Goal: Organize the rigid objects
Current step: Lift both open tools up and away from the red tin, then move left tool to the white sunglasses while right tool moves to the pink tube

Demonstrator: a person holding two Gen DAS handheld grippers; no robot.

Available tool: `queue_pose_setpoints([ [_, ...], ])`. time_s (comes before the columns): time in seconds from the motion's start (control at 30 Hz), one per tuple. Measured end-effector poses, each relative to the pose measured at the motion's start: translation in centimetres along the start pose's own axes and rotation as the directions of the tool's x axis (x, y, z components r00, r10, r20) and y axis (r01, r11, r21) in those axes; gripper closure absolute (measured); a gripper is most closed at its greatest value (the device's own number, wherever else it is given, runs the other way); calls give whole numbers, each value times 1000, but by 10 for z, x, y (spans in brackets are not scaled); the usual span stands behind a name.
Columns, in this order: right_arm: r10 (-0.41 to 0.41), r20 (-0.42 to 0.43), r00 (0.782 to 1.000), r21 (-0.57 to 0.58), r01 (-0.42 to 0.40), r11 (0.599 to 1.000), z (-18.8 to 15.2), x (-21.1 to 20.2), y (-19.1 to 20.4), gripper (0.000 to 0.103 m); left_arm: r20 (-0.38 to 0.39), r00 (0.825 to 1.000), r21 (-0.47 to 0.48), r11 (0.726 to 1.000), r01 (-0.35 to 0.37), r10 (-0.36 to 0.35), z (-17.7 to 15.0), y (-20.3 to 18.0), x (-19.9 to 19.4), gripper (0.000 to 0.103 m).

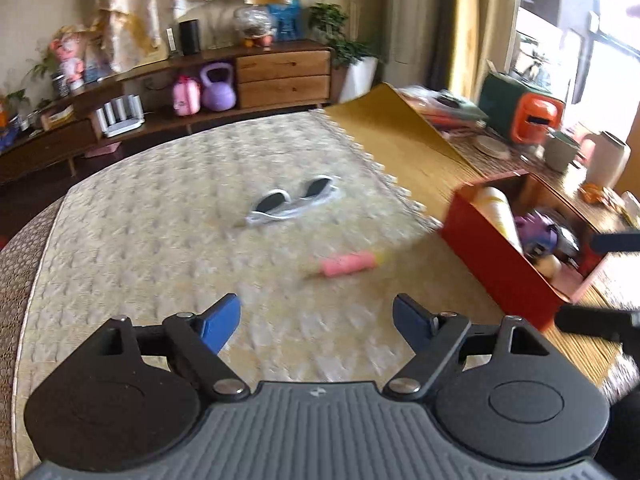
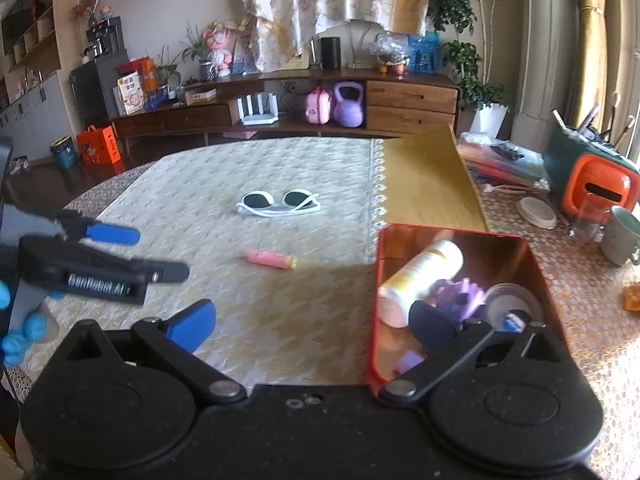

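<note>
From my right wrist view, far left, I see my left tool (image 2: 132, 252) held by a hand in a blue glove (image 2: 18, 340), its blue-tipped fingers spread wide with nothing between them, hovering over the quilted cream cloth (image 2: 180, 184) that covers the desk. No earlier view is on hand, so I only report its spread as it stands. Moving right, white-framed sunglasses (image 2: 279, 203) with dark lenses lie folded on the cloth, well apart from everything else, with bare cloth on all sides. Nearer to me lies a pink tube with a yellow end (image 2: 271, 259), flat on the cloth, between the sunglasses and my tools; in the left wrist view it (image 1: 349, 264) sits ahead of the left tool (image 1: 316, 318), blurred. My right tool (image 2: 312, 320) is also wide and empty, its left finger over the cloth and its right finger over the red box (image 2: 374, 300). The box stands just past the scalloped cloth edge, on bare patterned desk, and holds a cream bottle (image 2: 420, 280) lying tilted, a purple item (image 2: 460, 294) and a roll of tape (image 2: 510, 300). A yellow mat (image 2: 428, 176) lies behind the box. Further right, a grey mug (image 2: 620, 236) and an orange and green container (image 2: 592, 184) crowd the desk's right side.
</note>
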State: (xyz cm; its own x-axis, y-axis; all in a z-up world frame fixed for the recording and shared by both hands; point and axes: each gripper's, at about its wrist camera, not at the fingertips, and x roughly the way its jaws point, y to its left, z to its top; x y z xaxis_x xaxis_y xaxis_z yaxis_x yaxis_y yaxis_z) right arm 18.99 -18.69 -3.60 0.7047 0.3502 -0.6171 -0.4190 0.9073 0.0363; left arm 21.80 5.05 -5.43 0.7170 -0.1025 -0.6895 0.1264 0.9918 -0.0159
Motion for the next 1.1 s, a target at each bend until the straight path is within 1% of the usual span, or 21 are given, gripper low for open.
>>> queue_pose_setpoints([
  [0.13, 5, -15, 1000, -16, -6, 1000, 2, 16, 10, 0, 3, 1000, -62, 998, -30, 30, 8, 17, 16, 19],
  [0.3, 19, -41, 999, -51, -21, 999, 4, 39, 20, 0, 7, 998, -115, 992, -57, 58, 18, 28, 34, 19],
  [0.57, 43, -74, 996, -78, -49, 996, 14, 80, 33, 0, 10, 995, -153, 983, -98, 101, 37, 35, 69, 19],
  [0.77, 57, -99, 993, -113, -68, 991, 17, 109, 41, 0, -24, 994, -200, 974, -106, 103, 49, 40, 104, 19],
  [1.0, 46, -127, 991, -152, -65, 986, 21, 139, 43, 1, -29, 991, -253, 958, -131, 127, 62, 43, 136, 19],
  [1.1, 43, -131, 990, -169, -65, 984, 23, 147, 45, 3, -31, 990, -241, 960, -144, 141, 67, 40, 148, 19],
])
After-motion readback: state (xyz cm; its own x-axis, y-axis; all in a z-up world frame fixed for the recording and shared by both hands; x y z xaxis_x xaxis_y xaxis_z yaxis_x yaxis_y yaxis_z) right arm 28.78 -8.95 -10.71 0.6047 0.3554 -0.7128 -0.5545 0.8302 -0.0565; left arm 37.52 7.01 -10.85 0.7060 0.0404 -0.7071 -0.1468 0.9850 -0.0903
